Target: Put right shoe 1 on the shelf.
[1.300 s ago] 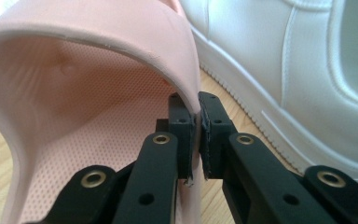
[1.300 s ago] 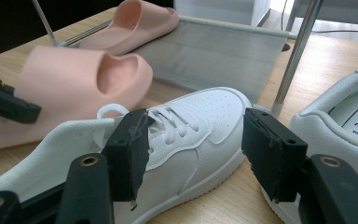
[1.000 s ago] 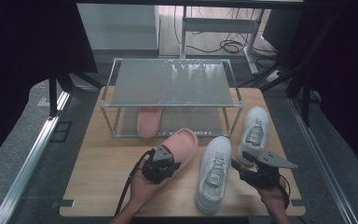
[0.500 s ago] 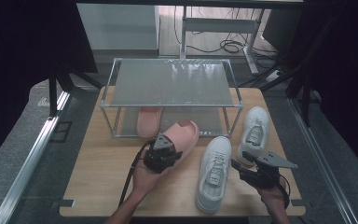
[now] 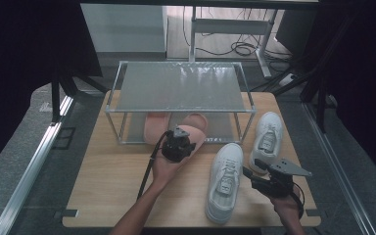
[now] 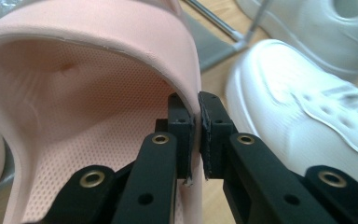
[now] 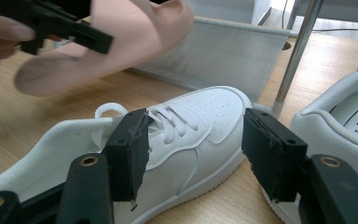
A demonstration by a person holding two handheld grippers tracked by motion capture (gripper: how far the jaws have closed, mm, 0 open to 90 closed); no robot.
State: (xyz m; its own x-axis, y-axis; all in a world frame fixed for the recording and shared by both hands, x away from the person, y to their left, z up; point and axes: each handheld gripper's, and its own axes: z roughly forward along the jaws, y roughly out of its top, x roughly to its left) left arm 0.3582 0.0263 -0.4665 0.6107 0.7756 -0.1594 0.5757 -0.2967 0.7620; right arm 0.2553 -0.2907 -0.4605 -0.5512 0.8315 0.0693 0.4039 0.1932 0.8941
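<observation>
My left gripper (image 5: pixel 185 137) is shut on the side wall of a pink slipper (image 5: pixel 195 125), held off the table with its toe at the front of a metal rack (image 5: pixel 181 85). In the left gripper view the pads (image 6: pixel 185 135) pinch the slipper's rim (image 6: pixel 98 93). A second pink slipper (image 5: pixel 154 126) lies on the rack's lower shelf. Two white sneakers lie on the table: one (image 5: pixel 225 181) near the front, one (image 5: pixel 267 139) by the rack's right leg. My right gripper (image 5: pixel 254 177) rests open beside the near sneaker (image 7: pixel 214 112), its jaws apart and touching nothing.
The wooden table (image 5: pixel 112 186) has bare room at the left front. The rack's right front leg (image 7: pixel 291 56) stands between the two sneakers. Cables (image 5: pixel 240 49) lie on the floor beyond the table. A metal rail (image 5: pixel 34 166) runs along the left.
The left hand has carried the pink slipper forward from mid-table to the rack's front, its toe now under the top shelf. The right gripper has stayed put.
</observation>
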